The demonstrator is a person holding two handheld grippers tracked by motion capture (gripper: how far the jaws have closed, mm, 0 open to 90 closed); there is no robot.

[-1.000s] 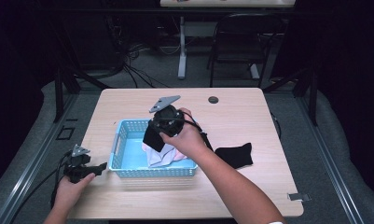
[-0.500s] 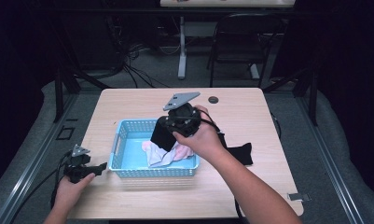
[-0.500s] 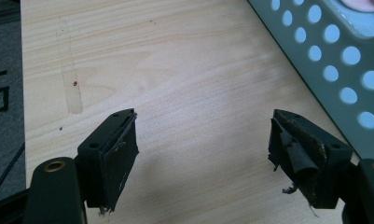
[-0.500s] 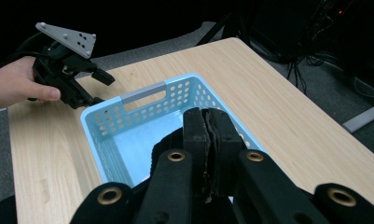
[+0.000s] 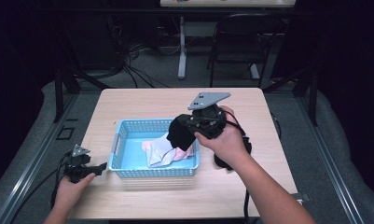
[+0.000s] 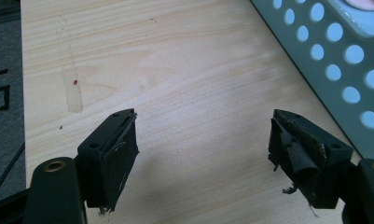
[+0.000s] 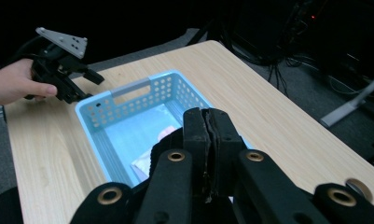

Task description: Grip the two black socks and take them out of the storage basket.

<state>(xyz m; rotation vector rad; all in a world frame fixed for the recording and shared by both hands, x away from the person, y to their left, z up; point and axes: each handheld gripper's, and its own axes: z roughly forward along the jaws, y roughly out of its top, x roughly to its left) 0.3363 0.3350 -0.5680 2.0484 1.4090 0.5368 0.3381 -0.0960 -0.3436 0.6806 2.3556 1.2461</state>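
Above the right end of the light blue basket, my right gripper is shut on a black sock that hangs from its jaws. In the right gripper view the jaws are pressed together, with the black sock bunched just under them. Pink and white clothes lie inside the basket. A second black sock lies on the table right of the basket, partly hidden by the hand. My left gripper rests open on the table by the basket's left end, with nothing between its pads.
The perforated basket wall is close on the right in the left gripper view. A small round disc lies on the wooden table near its far side. Chairs, table legs and cables stand on the floor beyond.
My right gripper has carried the black sock to the right and upward, from over the basket's middle to its right end. The left gripper has stayed put.
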